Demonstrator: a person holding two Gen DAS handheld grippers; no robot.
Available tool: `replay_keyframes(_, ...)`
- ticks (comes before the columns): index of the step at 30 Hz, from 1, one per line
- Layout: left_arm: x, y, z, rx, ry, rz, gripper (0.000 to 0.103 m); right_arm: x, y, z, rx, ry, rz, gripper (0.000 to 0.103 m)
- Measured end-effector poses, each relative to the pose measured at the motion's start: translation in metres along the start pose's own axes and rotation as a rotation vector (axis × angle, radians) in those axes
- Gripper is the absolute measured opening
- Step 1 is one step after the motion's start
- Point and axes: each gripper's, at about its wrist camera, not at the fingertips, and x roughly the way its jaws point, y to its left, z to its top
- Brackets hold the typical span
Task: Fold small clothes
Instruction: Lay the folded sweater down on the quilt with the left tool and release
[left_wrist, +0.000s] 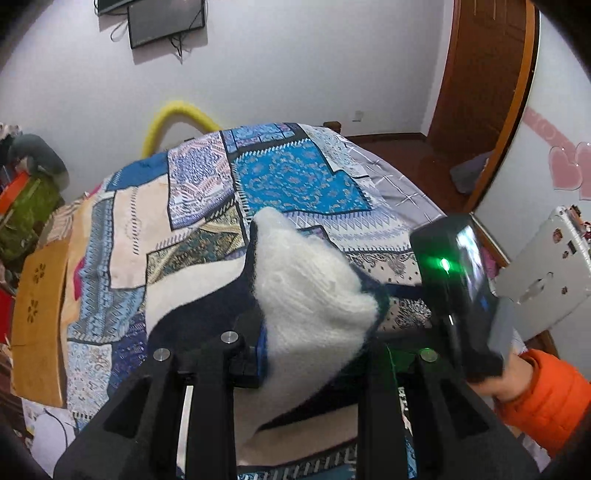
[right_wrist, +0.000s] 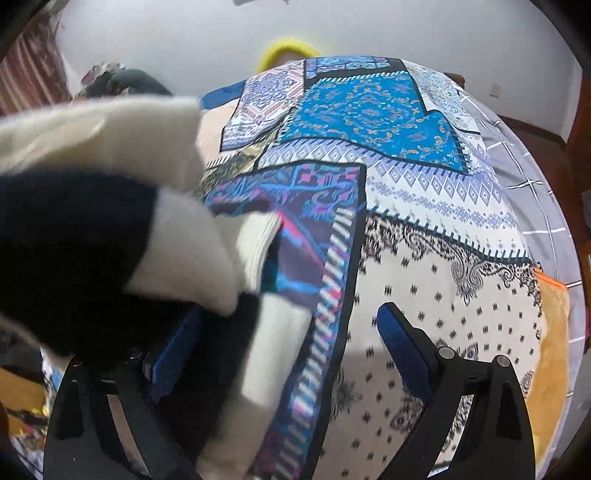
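Note:
A small fuzzy white and navy knit garment (left_wrist: 310, 295) hangs bunched over my left gripper (left_wrist: 306, 350), above the patchwork bedspread (left_wrist: 295, 177). The cloth covers the fingertips, so the jaw gap is hidden, though the garment seems pinched there. In the right wrist view the same garment (right_wrist: 110, 221) fills the left side, blurred, draped over the left blue finger pad (right_wrist: 173, 350). My right gripper (right_wrist: 288, 343) is open, its right finger (right_wrist: 402, 347) bare above the bedspread (right_wrist: 424, 240).
The right gripper's body (left_wrist: 458, 288) with a green light sits close at the right of the left wrist view, held by a hand in an orange sleeve (left_wrist: 546, 395). A wooden door (left_wrist: 487, 92) and a clutter pile (left_wrist: 26, 199) flank the bed.

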Motion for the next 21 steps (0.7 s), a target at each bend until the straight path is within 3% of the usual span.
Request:
replay_keyframes(11, 0.012, -0.006, -0.016, -0.009, 0.067, -0.074, 0.025, -0.014, -0.028, 0.024, 0.144, -0.093, -0.029, 0.094)
replay_keyframes(17, 0.024, -0.019, -0.028, 0.003, 0.106, -0.075, 0.027, -0.031, -0.032, 0.008, 0.106, -0.079, -0.051, 0.094)
replay_keyframes(21, 0.025, -0.022, -0.032, -0.003, 0.111, -0.075, 0.035, -0.05, -0.032, -0.007, 0.083, -0.079, -0.05, 0.094)
